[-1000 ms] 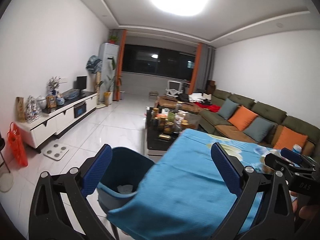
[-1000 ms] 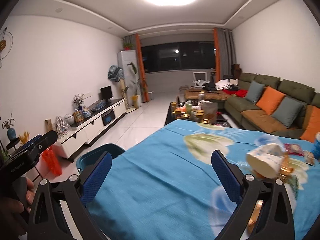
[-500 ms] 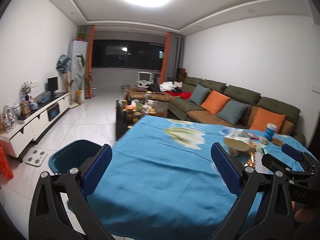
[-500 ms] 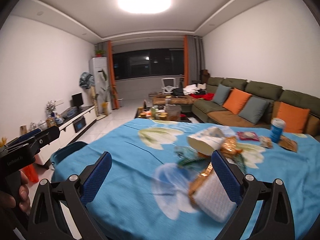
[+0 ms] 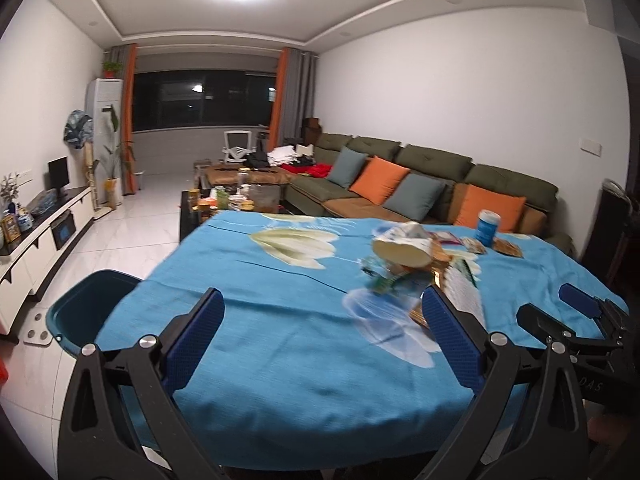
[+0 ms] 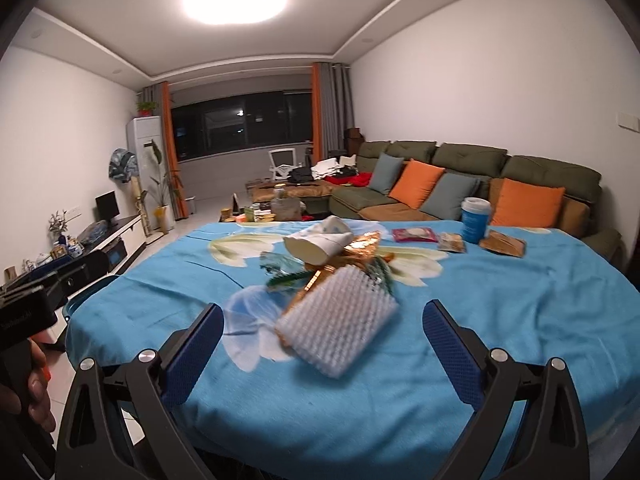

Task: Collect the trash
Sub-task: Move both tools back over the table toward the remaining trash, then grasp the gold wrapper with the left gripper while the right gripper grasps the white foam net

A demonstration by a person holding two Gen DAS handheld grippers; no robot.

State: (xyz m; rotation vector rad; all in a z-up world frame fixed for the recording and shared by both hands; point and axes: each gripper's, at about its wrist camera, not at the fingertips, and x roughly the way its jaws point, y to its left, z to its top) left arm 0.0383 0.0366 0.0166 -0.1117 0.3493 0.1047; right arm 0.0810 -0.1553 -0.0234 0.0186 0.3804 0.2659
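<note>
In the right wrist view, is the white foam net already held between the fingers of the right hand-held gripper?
No, the white foam net lies on the blue tablecloth, ahead of the open right hand-held gripper.

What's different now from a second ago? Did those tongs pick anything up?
No, nothing was picked up. Both tongs swung right, away from the bin and toward the trash pile on the table. The right tongs now face the white foam sheet; the left tongs point beside it. Both stayed open and empty, and the trash hasn't moved.

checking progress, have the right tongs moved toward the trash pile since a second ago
Yes. The right tongs swung rightward: the white foam pad, earlier outside them, now sits between their fingers.
</note>
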